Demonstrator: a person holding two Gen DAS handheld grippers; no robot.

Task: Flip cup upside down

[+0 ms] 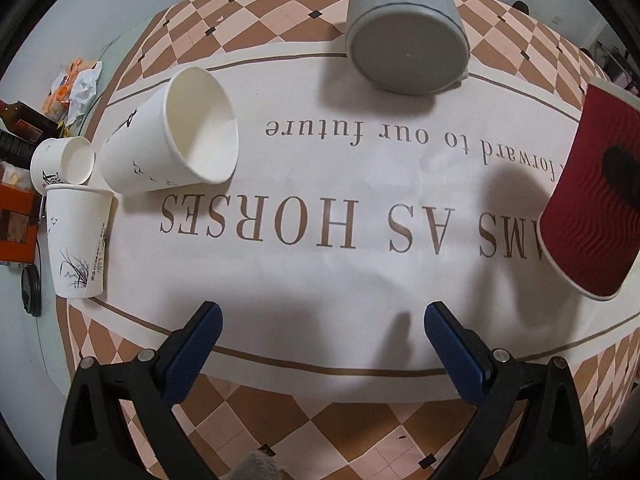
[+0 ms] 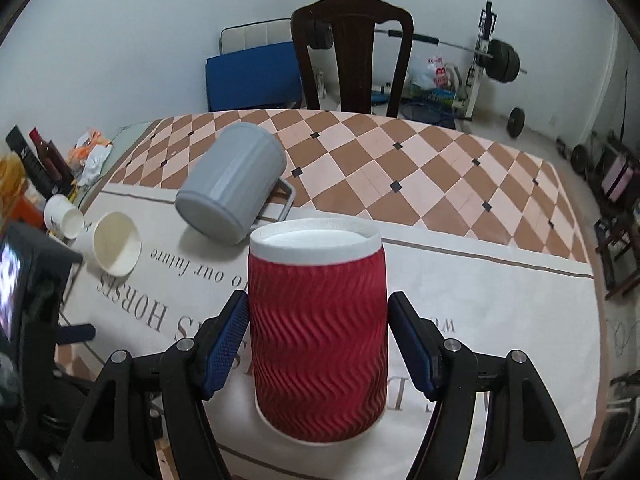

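A red ribbed paper cup [image 2: 318,344] stands upside down on the white cloth, its white base rim on top. My right gripper [image 2: 318,320] is open around it, with a small gap between each blue pad and the cup wall. The same cup shows at the right edge of the left wrist view [image 1: 592,196]. My left gripper [image 1: 320,320] is open and empty above the cloth. A white paper cup [image 1: 172,132] lies on its side at the left, mouth toward me.
A grey mug [image 1: 404,28] lies on its side at the back; it also shows in the right wrist view [image 2: 232,188]. Two more white paper cups [image 1: 78,240] sit at the table's left edge. A dark wooden chair [image 2: 352,52] stands behind the table. Clutter lies at the far left.
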